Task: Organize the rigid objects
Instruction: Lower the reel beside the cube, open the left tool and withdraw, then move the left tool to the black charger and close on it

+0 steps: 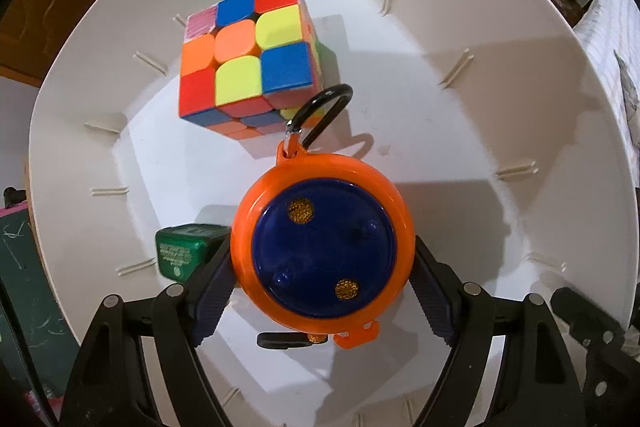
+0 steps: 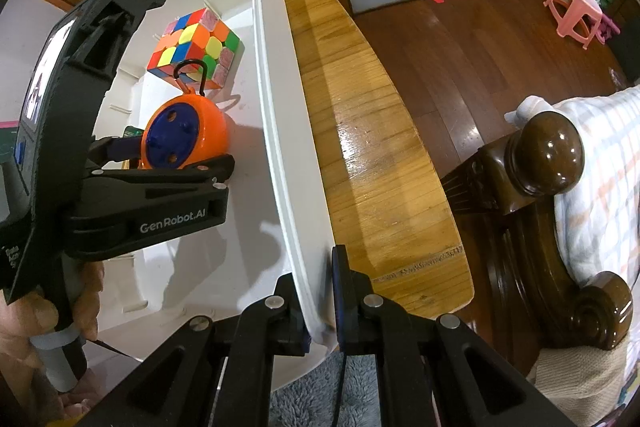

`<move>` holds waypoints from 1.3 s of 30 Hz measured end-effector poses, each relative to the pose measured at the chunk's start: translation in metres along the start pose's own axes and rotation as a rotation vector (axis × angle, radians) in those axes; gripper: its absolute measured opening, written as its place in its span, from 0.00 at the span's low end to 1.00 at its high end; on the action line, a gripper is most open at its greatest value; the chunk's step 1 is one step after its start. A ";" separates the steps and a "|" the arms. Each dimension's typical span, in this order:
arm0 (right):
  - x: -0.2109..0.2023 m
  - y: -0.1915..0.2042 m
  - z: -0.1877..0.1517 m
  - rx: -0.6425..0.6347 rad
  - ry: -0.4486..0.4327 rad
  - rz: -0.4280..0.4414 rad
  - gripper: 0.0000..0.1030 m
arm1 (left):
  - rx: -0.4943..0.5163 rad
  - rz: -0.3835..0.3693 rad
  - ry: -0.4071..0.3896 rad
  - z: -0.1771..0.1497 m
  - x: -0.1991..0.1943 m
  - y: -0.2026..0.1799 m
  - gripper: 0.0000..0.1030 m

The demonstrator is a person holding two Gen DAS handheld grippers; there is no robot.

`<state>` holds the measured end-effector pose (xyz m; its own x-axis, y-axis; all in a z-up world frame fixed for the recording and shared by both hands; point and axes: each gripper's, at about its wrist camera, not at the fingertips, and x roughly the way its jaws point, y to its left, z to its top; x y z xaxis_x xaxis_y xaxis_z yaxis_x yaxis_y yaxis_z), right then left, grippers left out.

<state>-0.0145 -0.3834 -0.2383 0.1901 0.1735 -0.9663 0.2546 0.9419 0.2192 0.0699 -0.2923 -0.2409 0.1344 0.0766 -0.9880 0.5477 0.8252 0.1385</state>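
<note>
Clamped between the left gripper (image 1: 322, 291) pads, an orange and blue reel (image 1: 322, 245) is held inside the white bin (image 1: 520, 75), near a puzzle cube (image 1: 248, 55). That bin's wall is pinched by the right gripper (image 2: 320, 311).

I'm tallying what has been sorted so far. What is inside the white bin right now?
The white bin holds a puzzle cube, a small green box and the orange and blue reel, which sits between the left hand-held gripper's fingers. Anything under the reel is hidden.
</note>
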 end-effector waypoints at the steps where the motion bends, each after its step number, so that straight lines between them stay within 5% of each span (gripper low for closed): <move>1: 0.000 -0.001 0.000 0.000 0.001 -0.001 0.08 | 0.002 0.002 -0.013 0.002 -0.002 0.001 0.86; 4: 0.001 -0.002 0.001 0.004 0.002 -0.004 0.08 | 0.016 -0.007 -0.056 -0.002 -0.015 0.000 0.93; 18: 0.002 -0.003 0.002 0.031 0.008 -0.020 0.08 | -0.001 0.007 -0.166 -0.022 -0.067 0.020 0.94; 39: 0.006 -0.001 0.001 0.031 0.016 -0.061 0.08 | -0.180 0.020 -0.283 -0.078 -0.147 0.098 0.94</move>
<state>-0.0128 -0.3836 -0.2447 0.1582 0.1211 -0.9800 0.2948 0.9414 0.1639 0.0394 -0.1787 -0.0871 0.3817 -0.0441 -0.9232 0.3915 0.9125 0.1182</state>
